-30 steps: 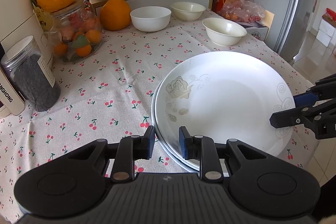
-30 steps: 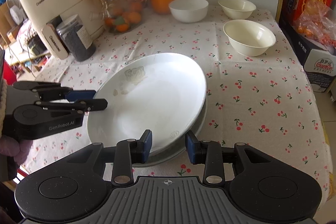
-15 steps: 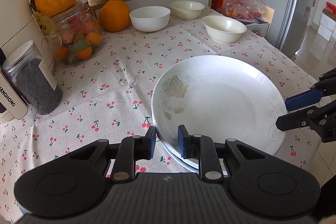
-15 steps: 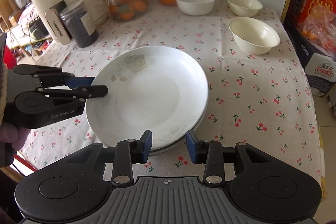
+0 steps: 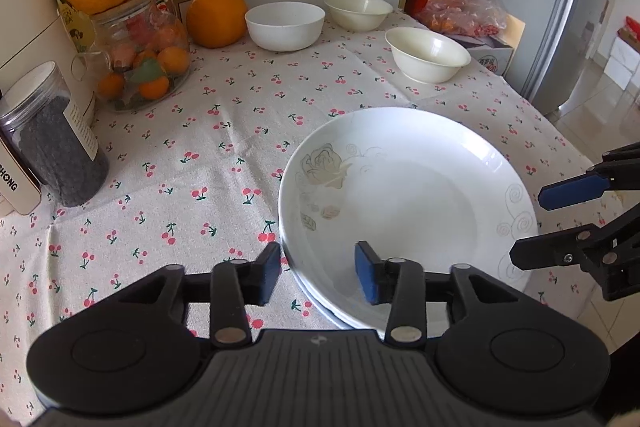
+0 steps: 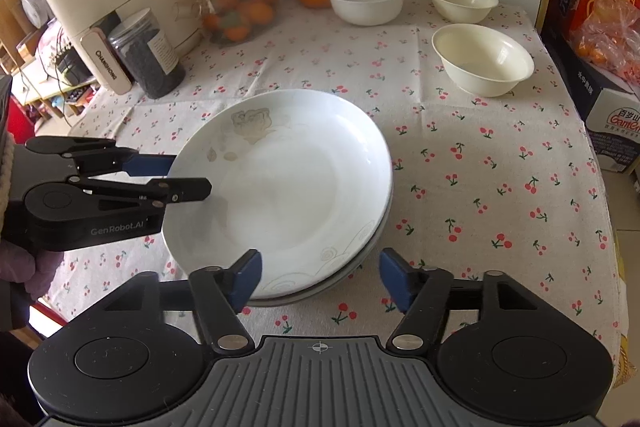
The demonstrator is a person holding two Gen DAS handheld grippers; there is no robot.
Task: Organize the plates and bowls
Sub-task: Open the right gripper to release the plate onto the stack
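Plates lay stacked on the cherry-print tablecloth, near the table's front edge; the top one, white with a faint rose motif, sat on at least one more whose rim showed beneath it in the right wrist view. Left gripper had its fingers spread apart, straddling the near rim of the stack without closing on it. Right gripper stood wide open at the opposite side, one blue pad over the plate rim, the other above the cloth. Three white bowls were set apart at the far side of the table: one beside a large orange, one behind it, one nearer the plates. A glass jar of fruit stood to the left.
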